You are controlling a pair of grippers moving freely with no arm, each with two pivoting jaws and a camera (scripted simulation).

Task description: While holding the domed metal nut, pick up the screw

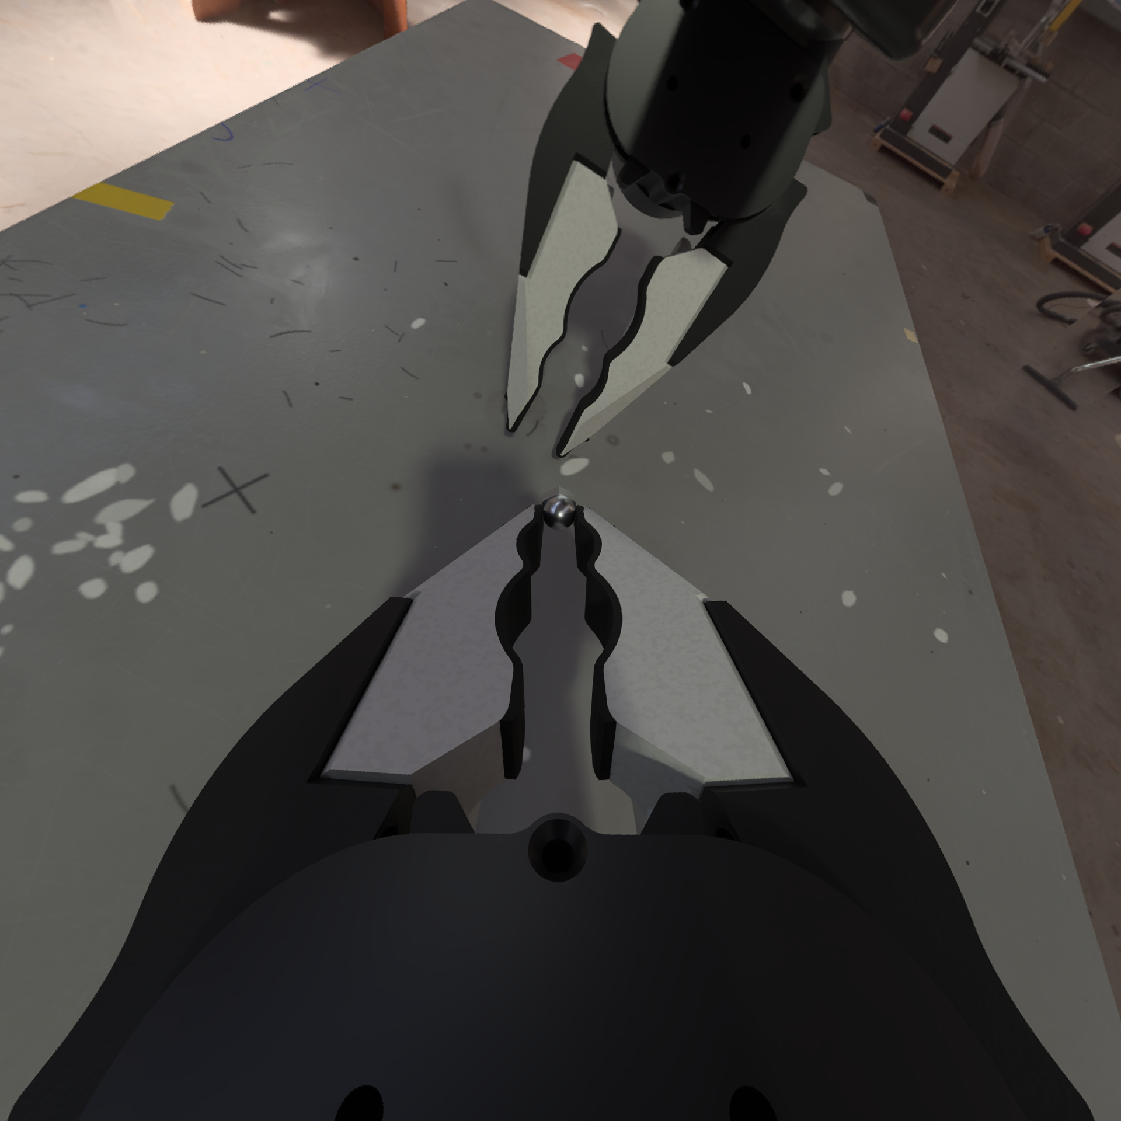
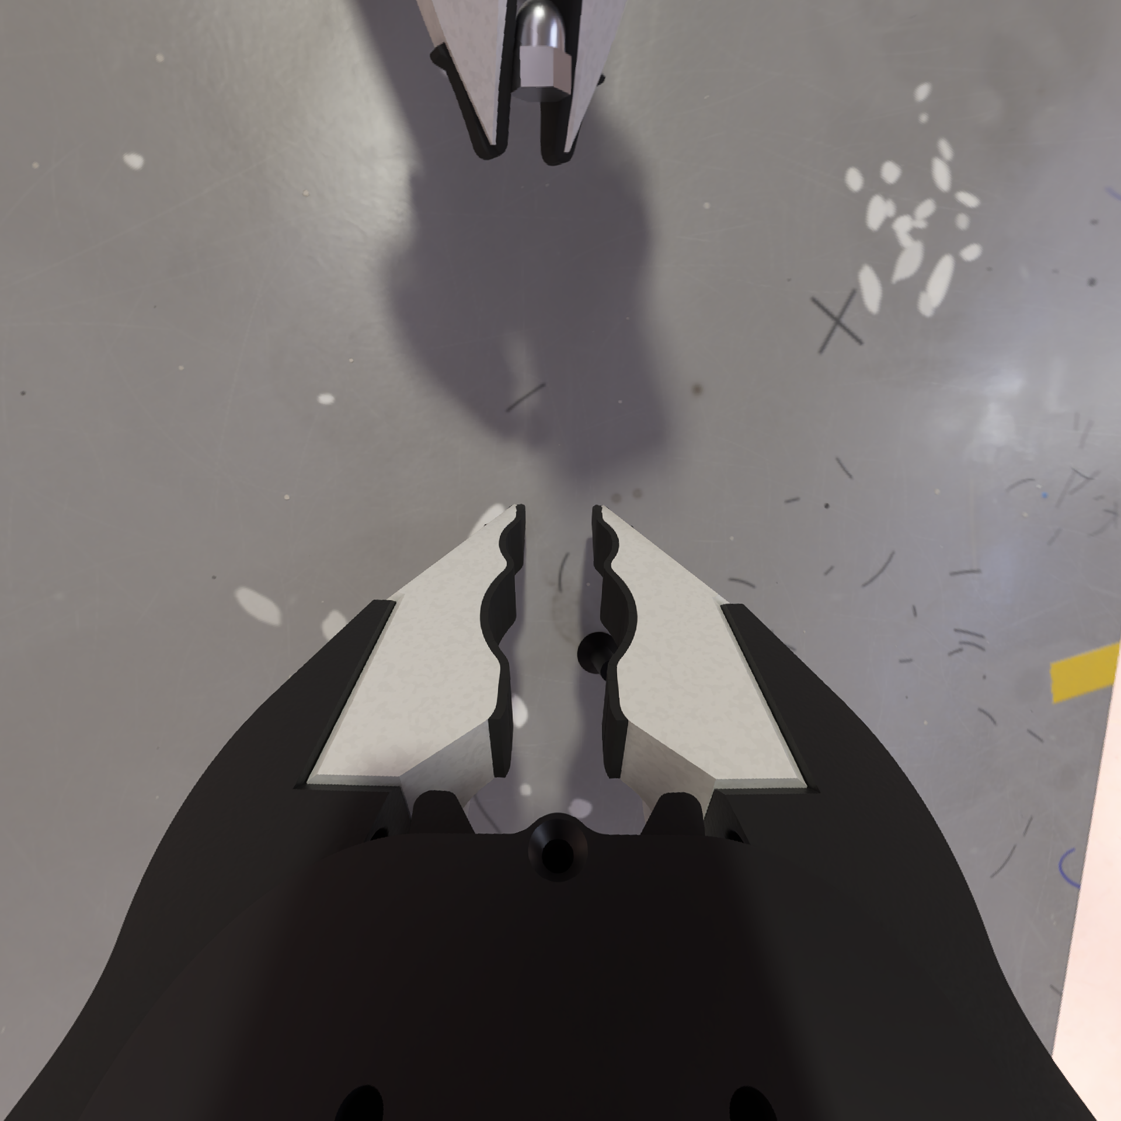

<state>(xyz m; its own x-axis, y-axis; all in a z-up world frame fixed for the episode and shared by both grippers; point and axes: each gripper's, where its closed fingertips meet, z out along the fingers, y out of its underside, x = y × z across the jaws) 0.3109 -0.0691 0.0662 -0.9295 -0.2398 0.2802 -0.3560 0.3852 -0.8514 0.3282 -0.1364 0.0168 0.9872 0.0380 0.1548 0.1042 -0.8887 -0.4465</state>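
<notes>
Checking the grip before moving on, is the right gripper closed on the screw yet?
No. In the right wrist view the right gripper stands open, and the dark screw sits in the gap against one finger only.

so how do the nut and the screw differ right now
The domed metal nut is bright silver; the screw looks black. The nut is clamped between the left gripper's fingers, above the table; the screw lies against one finger inside the open right gripper, not clamped. Both are small and round-headed.
</notes>
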